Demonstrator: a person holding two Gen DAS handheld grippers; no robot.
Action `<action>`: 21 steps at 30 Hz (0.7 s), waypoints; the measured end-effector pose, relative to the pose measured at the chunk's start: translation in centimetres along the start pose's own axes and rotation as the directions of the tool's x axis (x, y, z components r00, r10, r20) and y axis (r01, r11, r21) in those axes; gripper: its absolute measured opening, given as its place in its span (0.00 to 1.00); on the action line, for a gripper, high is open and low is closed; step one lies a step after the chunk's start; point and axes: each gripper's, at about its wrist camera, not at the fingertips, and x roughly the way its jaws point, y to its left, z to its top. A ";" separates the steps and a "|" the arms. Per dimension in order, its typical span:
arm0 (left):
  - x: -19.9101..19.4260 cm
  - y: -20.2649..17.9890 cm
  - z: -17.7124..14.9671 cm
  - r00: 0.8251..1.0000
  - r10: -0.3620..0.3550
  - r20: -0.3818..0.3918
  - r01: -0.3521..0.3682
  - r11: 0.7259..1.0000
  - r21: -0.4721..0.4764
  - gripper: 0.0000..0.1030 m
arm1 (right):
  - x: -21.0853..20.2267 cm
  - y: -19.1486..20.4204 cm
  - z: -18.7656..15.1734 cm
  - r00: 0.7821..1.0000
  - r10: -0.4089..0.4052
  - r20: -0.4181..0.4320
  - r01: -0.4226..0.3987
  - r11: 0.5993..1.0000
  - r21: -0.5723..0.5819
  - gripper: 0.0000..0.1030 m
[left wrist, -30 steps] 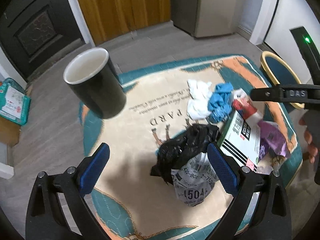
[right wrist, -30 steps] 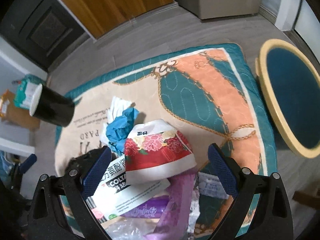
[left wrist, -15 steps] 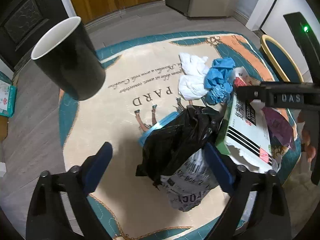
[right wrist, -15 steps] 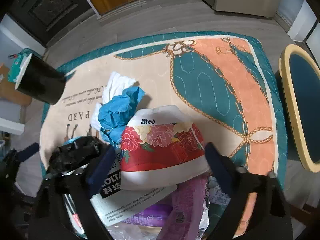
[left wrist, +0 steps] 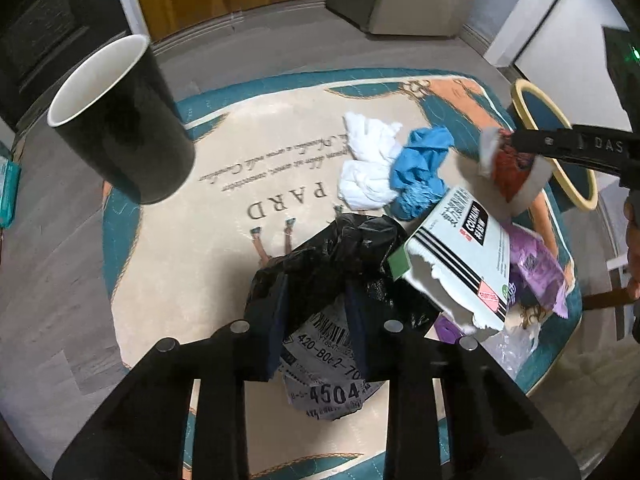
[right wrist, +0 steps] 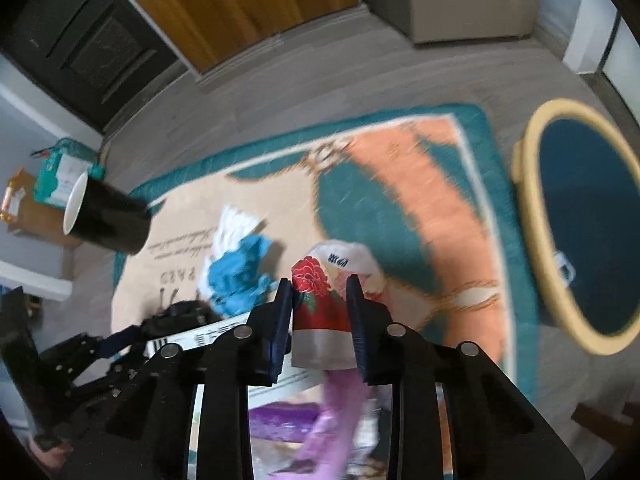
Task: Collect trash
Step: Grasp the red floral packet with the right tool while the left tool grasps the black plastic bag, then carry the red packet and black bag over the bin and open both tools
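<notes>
The trash lies heaped on the near part of a round table under a printed cloth. The left gripper points steeply down at the heap, its jaws closing on a crumpled black bag; both blue pads already press the bag's plastic, which bunches up between them. A grey label with printed digits hangs from the bag below the pads.

Right of the bag, the right gripper also tilts steeply down, its jaws closing on a red floral packet, with the pads against the packet's two sides. In the left wrist view this packet hangs from the right gripper's finger, clear of the cloth.

Between bag and packet a torn white box leans, with a purple wrapper beyond it. Behind the bag sit a white wad and a blue wad, touching. A black cup stands far left of the bag.

The right wrist view is smeared by motion; the clutter under that gripper cannot be made out. A yellow-rimmed stool stands beside the table, cut off at the edge.
</notes>
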 end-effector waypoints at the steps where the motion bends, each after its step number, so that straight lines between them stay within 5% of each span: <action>1: 0.0 0.3 0.0 1.000 0.006 -0.001 -0.006 1.000 -0.012 0.26 | 0.0 -0.4 0.1 1.000 -0.002 -0.002 0.002 1.000 0.008 0.29; 10: 1.0 0.7 -0.2 0.999 0.017 -0.037 -0.018 1.000 -0.017 0.26 | 1.1 -1.2 -0.4 0.995 -0.091 -0.042 0.090 0.995 -0.039 0.28; 13: 0.8 0.4 -0.1 0.999 0.025 -0.030 -0.025 1.000 -0.005 0.20 | 0.8 -1.3 -0.2 0.994 -0.106 -0.031 0.105 0.993 -0.049 0.20; 21: -1.0 -0.2 0.6 0.999 0.040 0.021 -0.041 0.998 0.038 0.10 | -1.1 -1.4 0.5 0.997 -0.068 0.030 0.069 0.997 -0.045 0.11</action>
